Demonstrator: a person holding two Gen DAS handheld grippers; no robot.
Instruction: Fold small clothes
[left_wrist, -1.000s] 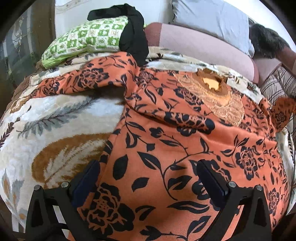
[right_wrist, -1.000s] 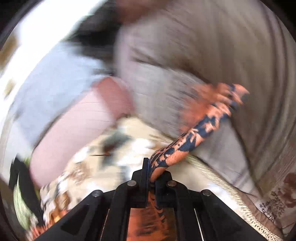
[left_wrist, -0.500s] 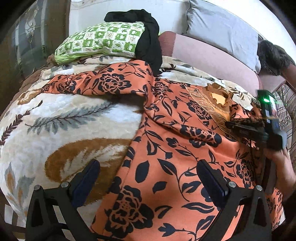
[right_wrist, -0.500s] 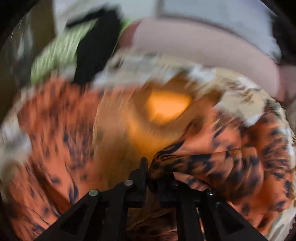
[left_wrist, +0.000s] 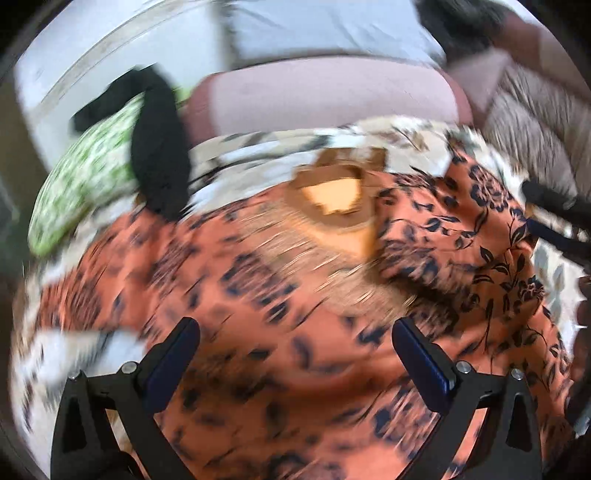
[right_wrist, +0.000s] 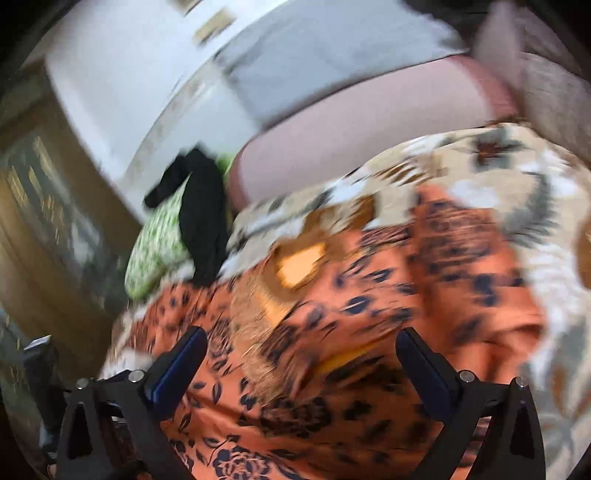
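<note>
Spread flat across a cream leaf-patterned plush blanket (left_wrist: 258, 147): an orange garment with black floral print (left_wrist: 295, 350), its tan embroidered neckline (left_wrist: 332, 199) up near a mauve bolster cushion (left_wrist: 325, 99), right sleeve folded inward. Above it, left gripper (left_wrist: 295, 354) and right gripper (right_wrist: 301, 360), both spread wide, clasping nothing. Heavy motion blur throughout.

Each scene is viewed from just behind a pair of spread fingers, low and close over the orange dress (left_wrist: 295, 332) (right_wrist: 369, 314), facing the pink bolster (left_wrist: 325, 99) (right_wrist: 369, 136) in the upper frame. The neckline (left_wrist: 332, 195) (right_wrist: 299, 264), green pillow (left_wrist: 85, 184) (right_wrist: 159, 251) and black cloth (left_wrist: 159, 147) (right_wrist: 203, 229) are shared. Both views are blurred.
</note>
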